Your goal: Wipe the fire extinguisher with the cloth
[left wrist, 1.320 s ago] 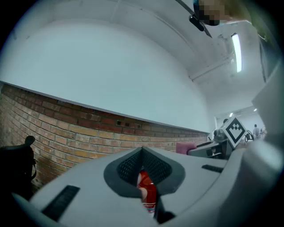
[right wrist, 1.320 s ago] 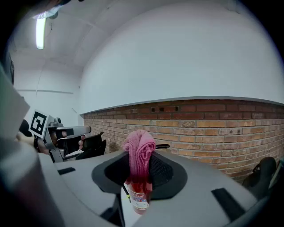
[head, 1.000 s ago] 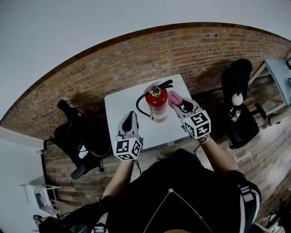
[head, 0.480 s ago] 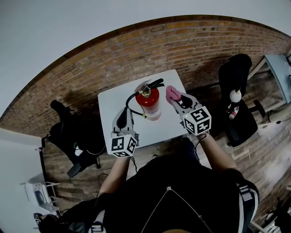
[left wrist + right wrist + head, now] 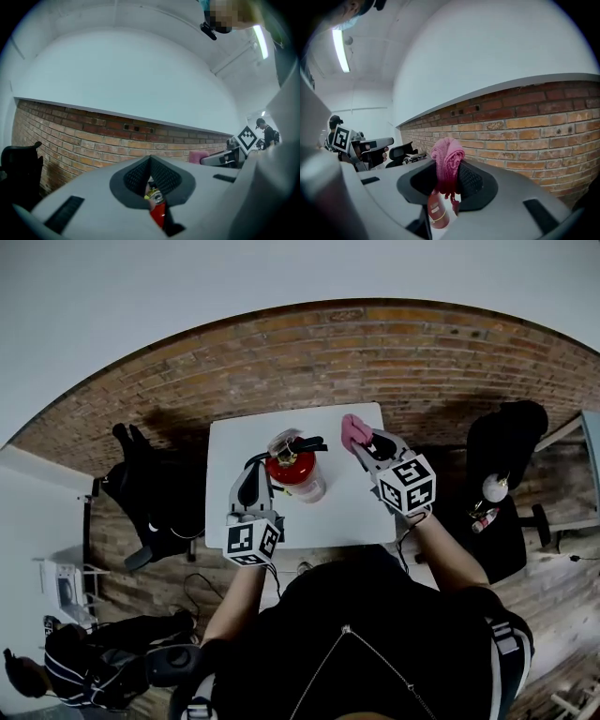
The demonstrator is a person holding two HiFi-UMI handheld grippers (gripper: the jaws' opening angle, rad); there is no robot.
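a: nearest us, the right gripper (image 5: 367, 444) pinches the pink cloth (image 5: 353, 430) in a bunch. the left gripper (image 5: 250, 476) has its jaws pressed together, with nothing showing between the tips. between the two, the fire extinguisher (image 5: 295, 470) stands upright on the white table (image 5: 225, 442). it is just beside the left gripper, and the cloth is near its handle but apart from it.

b: so the step in hand, we judge, is bringing cloth to cylinder. how do we do it well?

a: we would lower the cloth to the red body rather than the valve and hose, press the bunched face flat, and stroke along the cylinder. a standing cylinder may tip under a sideways push. the left gripper should therefore brace the opposite side, or open and take the neck.

b: what does each view add?

a: only the head view shows both grippers flanking the extinguisher and the gap from cloth to handle. only the right gripper view shows the pads closed on the cloth, loose threads hanging, and the labelled body below. only the left gripper view shows its tips meeting, with the extinguisher's red top visible through the slot beneath. farther off, the head view shows a black chair (image 5: 506, 442) and the brick wall (image 5: 422, 343).
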